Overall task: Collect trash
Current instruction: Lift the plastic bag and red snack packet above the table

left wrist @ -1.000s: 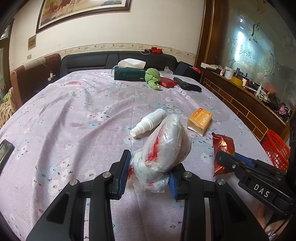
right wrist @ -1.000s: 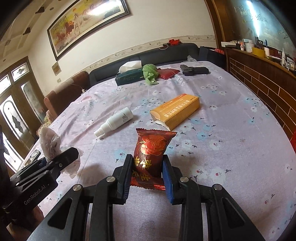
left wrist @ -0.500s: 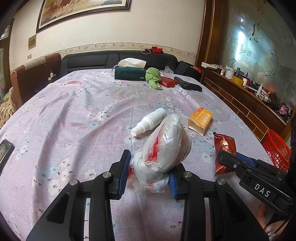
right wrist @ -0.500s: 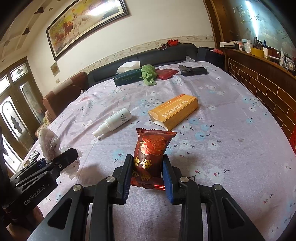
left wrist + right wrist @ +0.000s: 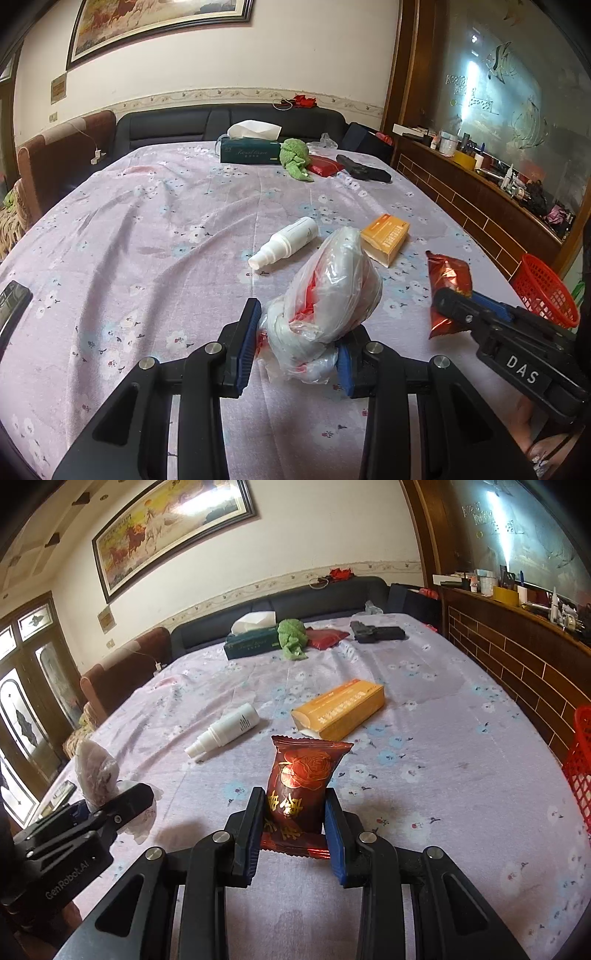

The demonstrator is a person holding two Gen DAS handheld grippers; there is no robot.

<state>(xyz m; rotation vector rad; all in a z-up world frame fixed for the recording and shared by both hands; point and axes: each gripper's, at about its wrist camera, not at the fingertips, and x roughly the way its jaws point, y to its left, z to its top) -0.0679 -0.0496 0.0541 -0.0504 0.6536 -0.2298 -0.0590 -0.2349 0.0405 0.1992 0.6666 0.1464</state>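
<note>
The tabletop [image 5: 147,229] wore a pale lilac cloth sprinkled with small white and blue flowers. A dark red wrapper [image 5: 301,782] carried a gold rose and gold lettering, and the crumpled bag [image 5: 328,291] was cloudy white with red showing through. The box [image 5: 340,709] was orange, the spray bottle [image 5: 225,731] white, the basket [image 5: 546,291] red.

Cream wall [image 5: 295,55], framed painting [image 5: 173,528], black sofa [image 5: 221,122]

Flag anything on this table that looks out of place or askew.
The white spray bottle lies tipped on its side mid-table, next to the orange box; no spill shows. The cloth is wrinkled. The left claw grips a crumpled plastic bag, the right claw a red snack wrapper.
</note>
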